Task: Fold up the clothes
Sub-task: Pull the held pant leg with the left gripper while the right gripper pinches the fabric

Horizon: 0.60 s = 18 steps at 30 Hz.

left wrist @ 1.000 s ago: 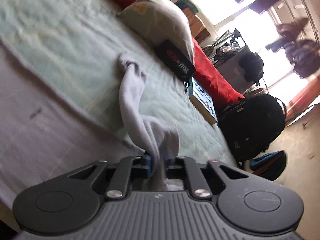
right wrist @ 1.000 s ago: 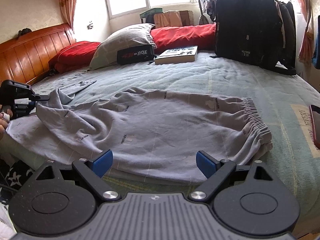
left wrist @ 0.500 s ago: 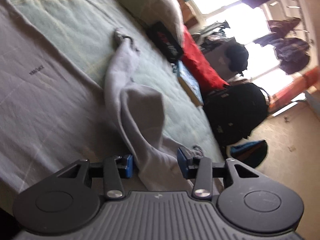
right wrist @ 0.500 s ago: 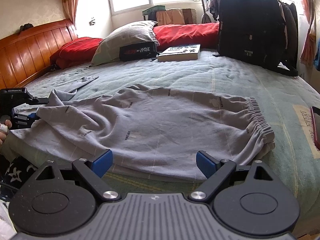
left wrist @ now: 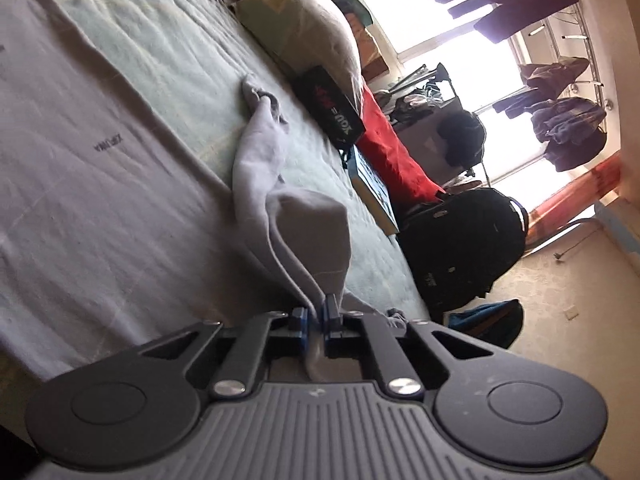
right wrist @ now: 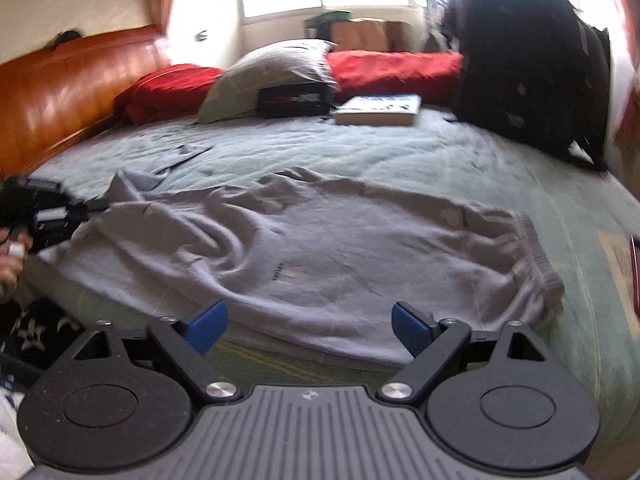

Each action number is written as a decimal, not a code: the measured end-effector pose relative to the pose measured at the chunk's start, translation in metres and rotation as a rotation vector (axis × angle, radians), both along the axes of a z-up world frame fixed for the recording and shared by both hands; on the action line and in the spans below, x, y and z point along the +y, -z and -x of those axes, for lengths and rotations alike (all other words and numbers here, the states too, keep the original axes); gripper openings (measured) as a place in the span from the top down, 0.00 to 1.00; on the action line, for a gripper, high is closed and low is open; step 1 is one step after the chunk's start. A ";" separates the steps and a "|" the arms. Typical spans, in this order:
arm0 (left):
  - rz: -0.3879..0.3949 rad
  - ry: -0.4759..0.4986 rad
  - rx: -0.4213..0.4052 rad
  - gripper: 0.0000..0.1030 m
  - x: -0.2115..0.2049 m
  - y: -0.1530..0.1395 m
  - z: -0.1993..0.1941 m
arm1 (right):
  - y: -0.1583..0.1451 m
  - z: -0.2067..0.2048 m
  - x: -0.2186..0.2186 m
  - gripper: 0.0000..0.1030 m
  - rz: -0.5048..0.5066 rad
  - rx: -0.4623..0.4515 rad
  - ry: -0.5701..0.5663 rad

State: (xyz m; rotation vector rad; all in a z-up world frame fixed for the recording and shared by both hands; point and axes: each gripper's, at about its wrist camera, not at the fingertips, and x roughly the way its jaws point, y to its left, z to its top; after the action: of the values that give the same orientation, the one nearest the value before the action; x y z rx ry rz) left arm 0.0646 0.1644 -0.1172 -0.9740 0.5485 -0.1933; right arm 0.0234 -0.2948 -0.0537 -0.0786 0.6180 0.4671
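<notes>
The left wrist view looks close along the left gripper (left wrist: pixel 315 316), whose blue-padded jaws have just been closing and now pinch a bunched fold of the grey sweatpants (left wrist: pixel 296 224); from there one leg of the garment trails away in a twisted rope across the pale green bedspread (left wrist: pixel 132 40). The right wrist view gives what that one cannot: the whole garment spread flat and rumpled over the near half of the bed, its ribbed elastic waistband (right wrist: pixel 538 254) at the right end, and the left gripper seen from outside at the far left edge, a hand (right wrist: pixel 12 256) behind it, gripping the cloth at the leg end. It also shows the right gripper (right wrist: pixel 306 326), whose jaws have just been narrowing a little but stand wide apart with nothing between the pads, hovering just short of the garment's near edge. Small dark lettering is printed on the grey fabric in both views (too blurred or skewed to read with confidence). A black case (left wrist: pixel 332 110) leaning on the grey pillow (left wrist: pixel 304 36) bears red and white characters, the white part looking like "XOU", upside down here. A book (right wrist: pixel 378 110) lies beside it, its cover text illegible, and a black backpack (right wrist: pixel 528 60) stands at the bed's far right.
</notes>
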 end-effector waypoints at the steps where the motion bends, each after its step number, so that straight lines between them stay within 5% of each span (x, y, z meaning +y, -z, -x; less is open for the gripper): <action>1: -0.006 -0.003 -0.008 0.97 -0.001 -0.003 0.001 | -0.001 0.002 0.004 0.31 0.027 -0.019 -0.027; 4: -0.014 -0.002 -0.034 0.97 -0.004 -0.014 0.005 | -0.003 0.004 0.024 0.56 0.137 -0.071 -0.143; 9: -0.045 0.001 -0.066 0.97 -0.009 -0.031 0.012 | 0.014 0.006 0.060 0.77 0.329 -0.143 -0.329; 18: -0.063 -0.004 -0.062 0.98 -0.013 -0.041 0.022 | 0.033 0.008 0.087 0.78 0.562 -0.234 -0.495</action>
State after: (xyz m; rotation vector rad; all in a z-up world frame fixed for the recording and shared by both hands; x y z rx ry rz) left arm 0.0422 0.1510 -0.0764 -0.9049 0.4934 -0.2010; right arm 0.0151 -0.2075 -0.0871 -0.8235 0.4800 0.7375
